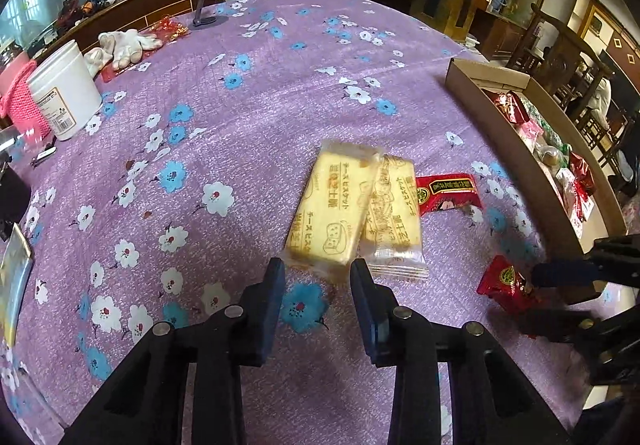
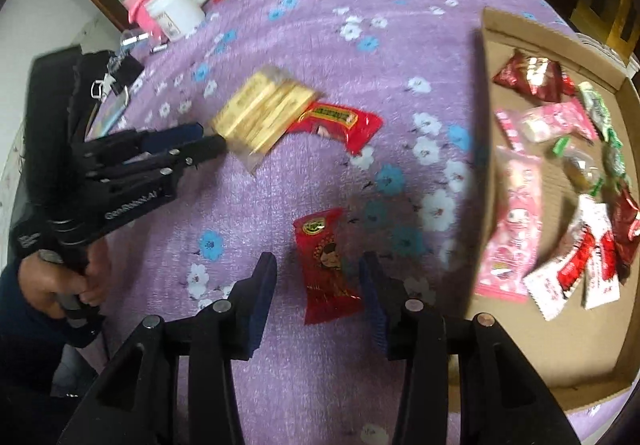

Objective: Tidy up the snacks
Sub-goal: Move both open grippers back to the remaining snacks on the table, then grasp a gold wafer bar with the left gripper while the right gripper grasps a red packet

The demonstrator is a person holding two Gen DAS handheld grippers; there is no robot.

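Observation:
Two yellow biscuit packets lie side by side on the purple flowered cloth. My left gripper is open, its fingertips at the near end of the left packet. A red snack packet lies just right of them. Another red packet lies between the open fingers of my right gripper, on the cloth. The cardboard tray at the right holds several pink, red, white and green snacks. In the right wrist view the left gripper touches the biscuit packets.
A white tub and a pink knitted cup stand at the far left. White gloves and a small stand lie at the back edge. Dark items sit at the table's left side.

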